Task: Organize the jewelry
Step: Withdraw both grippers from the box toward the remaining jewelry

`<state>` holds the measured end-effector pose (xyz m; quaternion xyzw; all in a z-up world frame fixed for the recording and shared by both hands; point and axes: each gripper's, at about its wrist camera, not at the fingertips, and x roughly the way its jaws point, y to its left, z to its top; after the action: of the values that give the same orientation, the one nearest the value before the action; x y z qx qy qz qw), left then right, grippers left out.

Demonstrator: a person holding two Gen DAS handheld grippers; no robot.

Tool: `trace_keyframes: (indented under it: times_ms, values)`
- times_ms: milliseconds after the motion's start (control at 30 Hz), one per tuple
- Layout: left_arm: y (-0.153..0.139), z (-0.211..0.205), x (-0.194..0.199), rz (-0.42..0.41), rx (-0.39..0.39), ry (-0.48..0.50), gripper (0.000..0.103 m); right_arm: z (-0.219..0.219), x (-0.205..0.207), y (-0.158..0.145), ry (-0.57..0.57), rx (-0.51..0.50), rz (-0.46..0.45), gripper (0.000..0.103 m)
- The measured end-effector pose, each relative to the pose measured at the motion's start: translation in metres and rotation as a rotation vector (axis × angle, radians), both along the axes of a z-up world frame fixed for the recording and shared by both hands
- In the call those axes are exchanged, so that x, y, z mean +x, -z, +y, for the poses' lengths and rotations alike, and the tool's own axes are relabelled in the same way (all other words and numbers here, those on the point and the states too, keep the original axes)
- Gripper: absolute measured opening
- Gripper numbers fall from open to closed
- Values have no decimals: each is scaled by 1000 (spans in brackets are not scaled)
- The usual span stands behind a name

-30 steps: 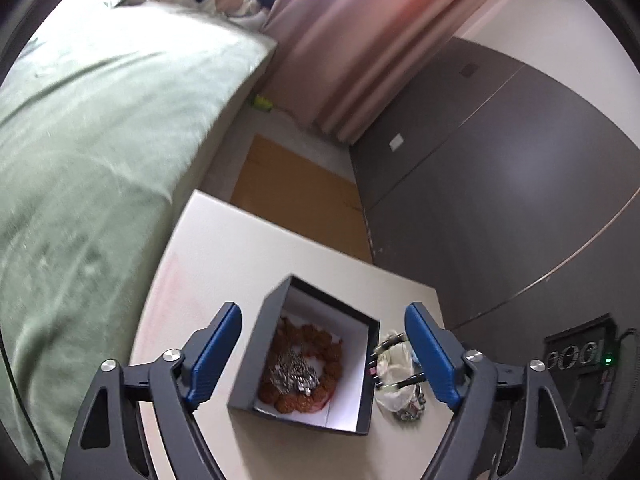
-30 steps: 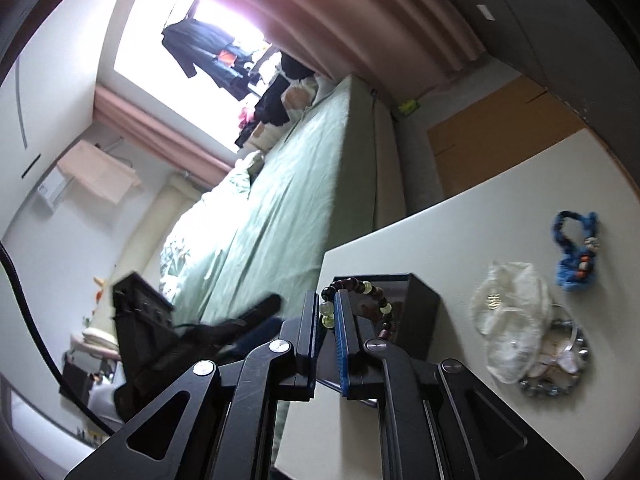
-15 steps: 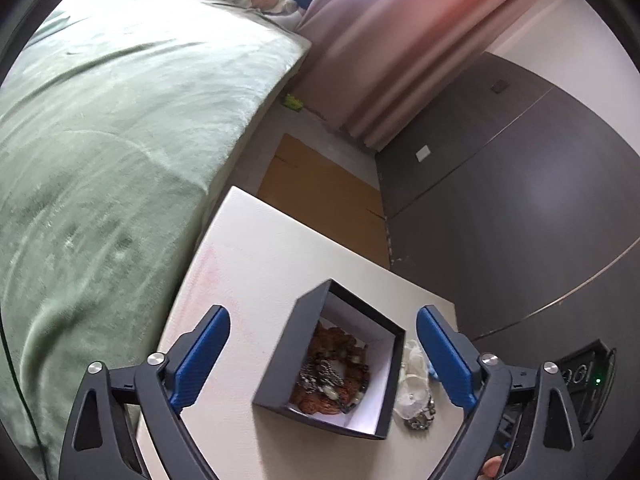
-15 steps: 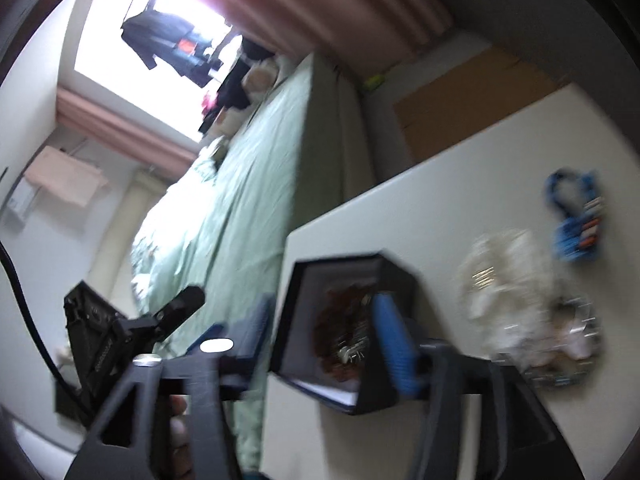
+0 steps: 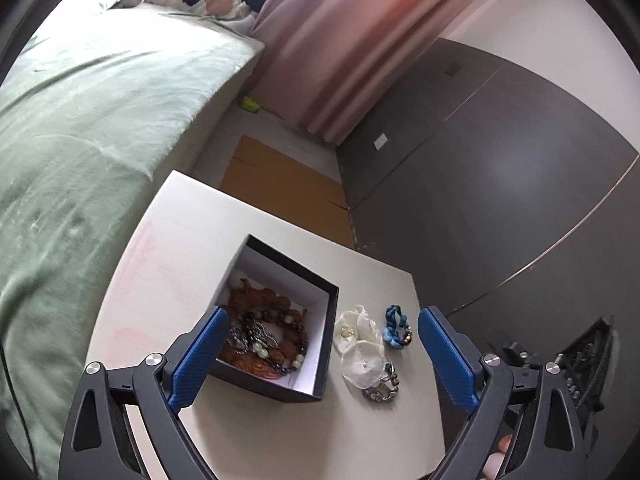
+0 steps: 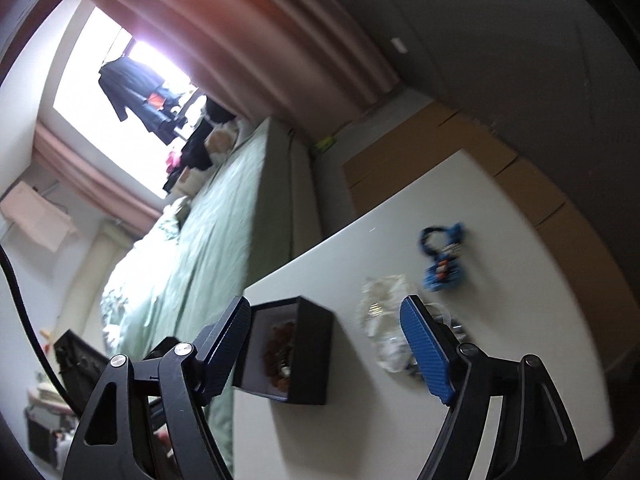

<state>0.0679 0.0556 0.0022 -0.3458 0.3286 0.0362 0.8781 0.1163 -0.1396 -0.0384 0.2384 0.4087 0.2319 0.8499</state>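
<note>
A black jewelry box (image 5: 325, 344) with a white inside stands open on the white table (image 5: 192, 220). It holds orange-brown beads, a silver piece and a dark bead bracelet (image 5: 267, 336). It also shows in the right wrist view (image 6: 312, 356). Right of it lie two white sheer pouches (image 5: 360, 348), a blue braided bracelet (image 5: 396, 327) and a silver chain bracelet (image 5: 382, 390). My left gripper (image 5: 320, 360) is open above the box and pouches. My right gripper (image 6: 326, 354) is open and empty, above the box. The blue bracelet (image 6: 442, 256) and pouches (image 6: 380, 312) look blurred there.
A green bed (image 5: 80, 120) runs along the table's left side. Pink curtains (image 5: 360, 40) and a dark wardrobe wall (image 5: 500, 160) stand behind. Brown cardboard (image 5: 280, 192) lies on the floor past the table's far edge.
My right gripper was shut on the dark bead bracelet; it has opened and the bracelet now lies in the box. Both grippers have pulled back and up from the box.
</note>
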Motion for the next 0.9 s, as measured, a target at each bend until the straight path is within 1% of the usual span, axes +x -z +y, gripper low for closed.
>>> trace_keyframes:
  times_ms: [67, 133, 233, 267, 333, 400, 500, 600, 700, 800, 900]
  values:
    - [-2, -10, -2, -11, 19, -1, 96, -10, -2, -6, 21, -21, -21, 78]
    - [-3, -19, -1, -16, 15, 25, 96, -17, -4, -10, 41, -59, -29, 78]
    - [-7, -33, -1, -29, 19, 55, 96, -31, -7, -11, 70, -73, -17, 78]
    - [-8, -38, 0, -26, 34, 67, 96, -38, -7, -11, 83, -69, -4, 78]
    - [-9, -53, 4, -7, 90, 100, 96, -49, -9, -10, 90, -59, 14, 78]
    - [-8, -65, 8, 7, 121, 128, 96, -61, -10, -11, 103, -76, 22, 78]
    - [-5, -80, 14, 23, 151, 175, 96, -75, -11, -12, 107, -87, 35, 78]
    - [0, -92, 22, 47, 161, 218, 96, -83, -7, -7, 112, -91, 75, 78]
    - [6, -99, 30, 70, 187, 218, 96, -89, -2, 2, 120, -108, 125, 79]
    - [12, -108, 41, 104, 210, 224, 96, -93, 0, 9, 125, -90, 156, 81]
    - [16, -120, 54, 118, 241, 256, 96, -97, 4, 13, 144, -88, 178, 81]
